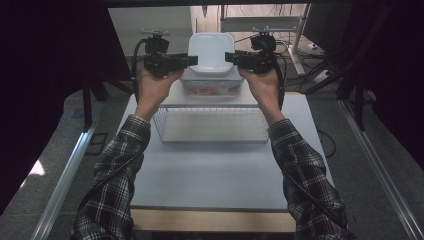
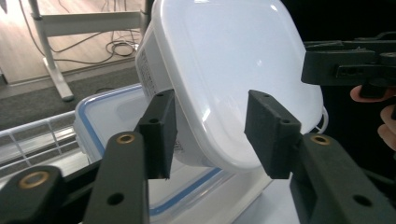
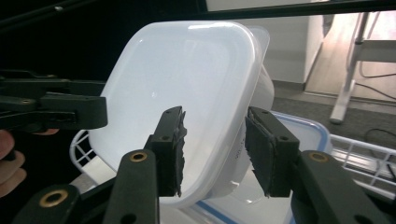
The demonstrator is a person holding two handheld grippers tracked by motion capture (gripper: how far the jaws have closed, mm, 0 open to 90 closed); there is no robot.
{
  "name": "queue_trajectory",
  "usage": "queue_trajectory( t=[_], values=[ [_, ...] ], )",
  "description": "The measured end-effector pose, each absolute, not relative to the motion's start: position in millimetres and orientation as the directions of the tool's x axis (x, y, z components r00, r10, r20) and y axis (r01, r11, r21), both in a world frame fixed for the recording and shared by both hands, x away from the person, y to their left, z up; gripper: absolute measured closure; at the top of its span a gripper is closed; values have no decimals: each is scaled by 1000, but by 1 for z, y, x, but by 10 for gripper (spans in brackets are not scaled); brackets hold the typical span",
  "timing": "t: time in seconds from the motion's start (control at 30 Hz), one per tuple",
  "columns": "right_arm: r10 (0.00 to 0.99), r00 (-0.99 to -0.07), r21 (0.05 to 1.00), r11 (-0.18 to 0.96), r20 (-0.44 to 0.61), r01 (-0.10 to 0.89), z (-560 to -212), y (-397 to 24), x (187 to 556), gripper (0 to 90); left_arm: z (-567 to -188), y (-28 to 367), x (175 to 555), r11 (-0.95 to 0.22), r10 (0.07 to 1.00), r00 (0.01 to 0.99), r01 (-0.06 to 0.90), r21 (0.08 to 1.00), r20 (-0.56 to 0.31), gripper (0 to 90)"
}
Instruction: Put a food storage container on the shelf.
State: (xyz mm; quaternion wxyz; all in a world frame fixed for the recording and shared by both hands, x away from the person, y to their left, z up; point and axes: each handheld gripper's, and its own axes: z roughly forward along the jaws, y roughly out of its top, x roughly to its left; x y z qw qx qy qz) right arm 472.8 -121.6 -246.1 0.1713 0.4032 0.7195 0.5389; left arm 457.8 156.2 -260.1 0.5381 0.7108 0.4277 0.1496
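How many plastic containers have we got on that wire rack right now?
2. A white container sits tilted on top, between the two tongs. A clear container with a blue-sealed lid lies under it on the rack. Others may be hidden behind.

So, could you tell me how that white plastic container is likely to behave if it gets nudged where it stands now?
The white container stands tilted on the blue-rimmed lidded box, so it would probably tip or slide off. Its glossy, smooth shell looks slippery. It seems stiff and probably light, though what is inside cannot be seen. The jaws of the left claw and the right claw flank its edges without pressing.
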Motion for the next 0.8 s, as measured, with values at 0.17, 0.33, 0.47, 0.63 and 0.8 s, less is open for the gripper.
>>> queue_trajectory(
  t=[0.17,0.33,0.47,0.63,0.8],
  values=[
    [775,-603,912,87,191,401,-247,-119,476,570,-259,156,462,-37,781,569,453,891,-257,457],
    [792,-581,915,74,187,396,-248,-118,480,558,-259,155,466,-32,793,558,438,899,-244,402],
    [794,-575,915,58,200,399,-249,-119,483,532,-261,155,468,-24,795,555,431,902,-244,355],
    [787,-591,926,68,179,372,-248,-119,481,438,-262,158,466,-23,783,577,401,916,-233,267],
    [748,-638,930,81,181,359,-248,-121,476,309,-262,161,458,-37,764,611,362,931,-207,170]
  ],
)
